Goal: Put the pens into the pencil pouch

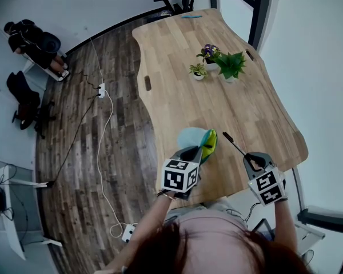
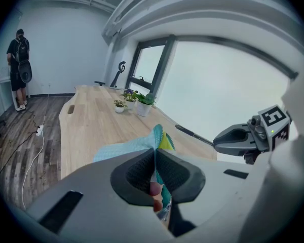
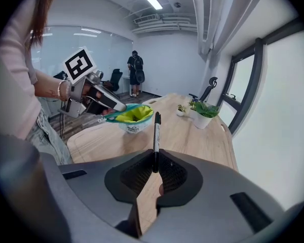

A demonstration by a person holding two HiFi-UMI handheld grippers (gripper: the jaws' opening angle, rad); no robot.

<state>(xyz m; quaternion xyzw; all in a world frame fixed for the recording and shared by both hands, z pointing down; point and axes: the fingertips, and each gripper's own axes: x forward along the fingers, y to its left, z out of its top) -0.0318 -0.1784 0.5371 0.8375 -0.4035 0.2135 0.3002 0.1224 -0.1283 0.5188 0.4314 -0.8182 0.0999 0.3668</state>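
A light blue pencil pouch [image 1: 201, 142] with a yellow-green lining hangs open above the near part of the wooden table [image 1: 183, 50]. My left gripper [image 1: 193, 152] is shut on its rim, and the pouch's edge [image 2: 157, 139] sticks up between the jaws. The pouch's mouth [image 3: 135, 114] gapes toward the right gripper view. My right gripper [image 1: 247, 156] is shut on a black pen [image 1: 233, 142], which points up and away from the jaws [image 3: 156, 135]. The pen's tip stands just right of the pouch, apart from it. From the left gripper view, the pen [image 2: 192, 133] and the right gripper [image 2: 219, 144] show at right.
Three small potted plants [image 1: 220, 65] stand mid-table, far beyond the pouch. A blue item [image 1: 191, 16] lies at the table's far edge. Cables and a power strip [image 1: 102, 90] trail on the wood floor at left. A person [image 3: 136, 72] stands far back in the room.
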